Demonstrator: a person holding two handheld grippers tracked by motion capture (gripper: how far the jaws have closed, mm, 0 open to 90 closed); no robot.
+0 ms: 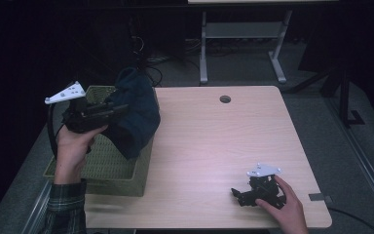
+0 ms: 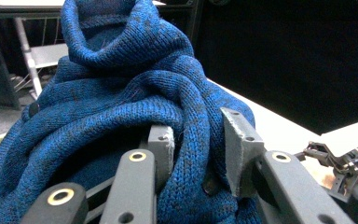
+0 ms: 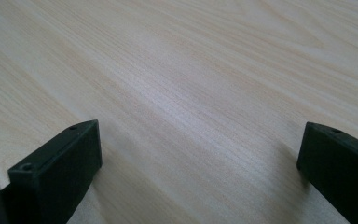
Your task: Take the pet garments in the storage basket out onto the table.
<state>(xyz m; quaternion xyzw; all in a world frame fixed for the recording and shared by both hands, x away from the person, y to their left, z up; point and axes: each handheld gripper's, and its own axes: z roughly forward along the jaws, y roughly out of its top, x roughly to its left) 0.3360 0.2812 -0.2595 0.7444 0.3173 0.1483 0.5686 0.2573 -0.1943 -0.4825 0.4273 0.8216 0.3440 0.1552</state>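
My left gripper clamps one blue knit garment, lifted above one green basket. My right gripper rests wide apart on the table.

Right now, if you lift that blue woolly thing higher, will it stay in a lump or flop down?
It will probably flop: the blue knit garment already hangs in soft folds over the green basket. It looks light, since one pinch by the left gripper holds it up. The fuzzy knit seems unlikely to slip, though a loose end may snag on the rim.
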